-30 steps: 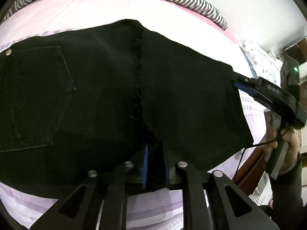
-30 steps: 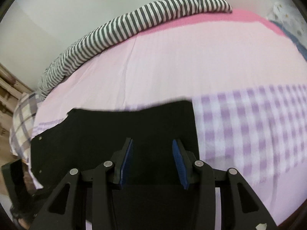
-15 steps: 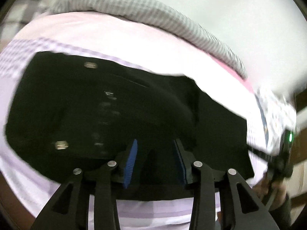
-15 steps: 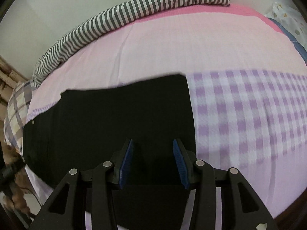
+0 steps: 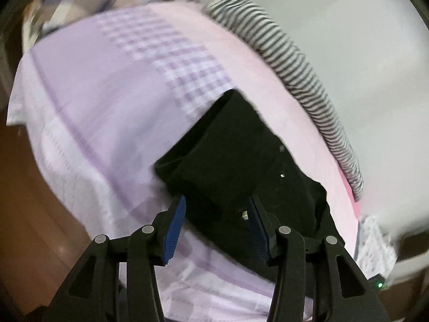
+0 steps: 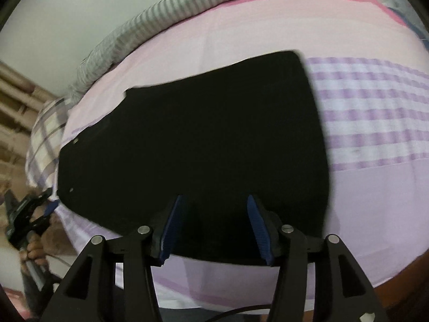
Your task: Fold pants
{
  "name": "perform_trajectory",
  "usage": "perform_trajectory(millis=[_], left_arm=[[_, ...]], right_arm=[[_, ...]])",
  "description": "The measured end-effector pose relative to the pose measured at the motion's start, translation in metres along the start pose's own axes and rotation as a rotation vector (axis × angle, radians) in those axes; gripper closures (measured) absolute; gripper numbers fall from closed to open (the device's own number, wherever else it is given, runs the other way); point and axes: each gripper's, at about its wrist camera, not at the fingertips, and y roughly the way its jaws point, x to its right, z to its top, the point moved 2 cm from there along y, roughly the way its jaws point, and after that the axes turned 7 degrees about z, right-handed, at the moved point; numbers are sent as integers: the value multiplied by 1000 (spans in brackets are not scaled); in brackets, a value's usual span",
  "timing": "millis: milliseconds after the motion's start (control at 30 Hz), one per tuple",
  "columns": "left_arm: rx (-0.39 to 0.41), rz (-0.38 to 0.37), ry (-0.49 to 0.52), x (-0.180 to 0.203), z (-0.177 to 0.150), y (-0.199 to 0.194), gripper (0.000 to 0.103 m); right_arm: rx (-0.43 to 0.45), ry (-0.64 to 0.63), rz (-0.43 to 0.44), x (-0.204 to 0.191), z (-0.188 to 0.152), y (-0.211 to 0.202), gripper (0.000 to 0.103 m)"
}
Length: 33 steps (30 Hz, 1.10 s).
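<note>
The black pants (image 6: 201, 134) lie folded into a flat dark block on the pink and purple bed sheet. In the left wrist view the pants (image 5: 236, 166) stretch away from the near edge, with small metal rivets showing. My left gripper (image 5: 217, 225) is open and empty over the near end of the pants. My right gripper (image 6: 214, 225) is open and empty over the pants' near edge. The left gripper also shows in the right wrist view (image 6: 32, 214), held in a hand beside the bed at the pants' left end.
A striped bolster (image 5: 308, 75) runs along the far side of the bed by the white wall. A plaid pillow (image 6: 45, 139) lies at the bed's left end. The checked sheet (image 6: 375, 123) stretches right of the pants. Brown floor (image 5: 32, 214) shows beyond the bed edge.
My left gripper let go of the pants, opened, and swung round to the pants' end. The right gripper stayed open and drew back, so more of the pants shows.
</note>
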Motion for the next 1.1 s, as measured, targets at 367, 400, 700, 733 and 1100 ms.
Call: perform_trajectory(millis=[367,400,700,733,1100], left_arm=[[-140,-128,-161,-20,-14,29,54],[-147,-139,-168,-20,-14,32,54],[-143,-210,-175,-17,-14,48,54],[-139,-225,-179,-17,-12,50,54],[-81,-273,-208,-24,-12,59,81]], right_arm=[[6,-33,92,-34,0,2,53],[7,-32,94,-35,1,2,53],[9,-20,111,-38,2,5,53],[11,-20,114,-39,2,6,53],[-1,-2,136,-42,1,21,53]])
